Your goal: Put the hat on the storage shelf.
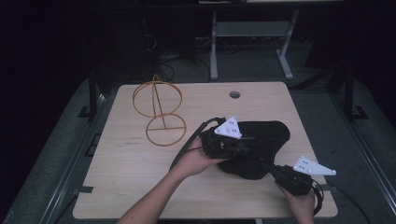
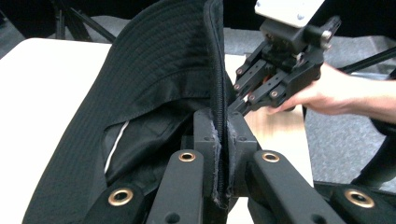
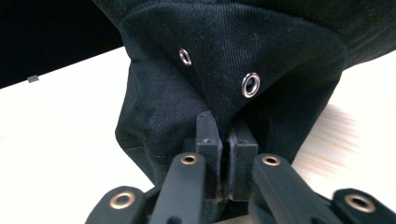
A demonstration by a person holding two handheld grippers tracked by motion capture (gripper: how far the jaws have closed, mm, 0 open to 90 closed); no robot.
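High view: one hat [image 1: 261,140], two tongs.

A dim lab or workshop: a bare wooden table [image 1: 140,186] on grey carpet, with metal stands [image 1: 252,42] and cables [image 1: 154,44] behind.

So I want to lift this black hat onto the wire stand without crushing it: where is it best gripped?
Probably by the stitched brim edge, from opposite sides. The black hat is soft, and its thin, flat brim fits between jaws. The left gripper is shut on the brim; the right gripper pinches fabric below the eyelets.
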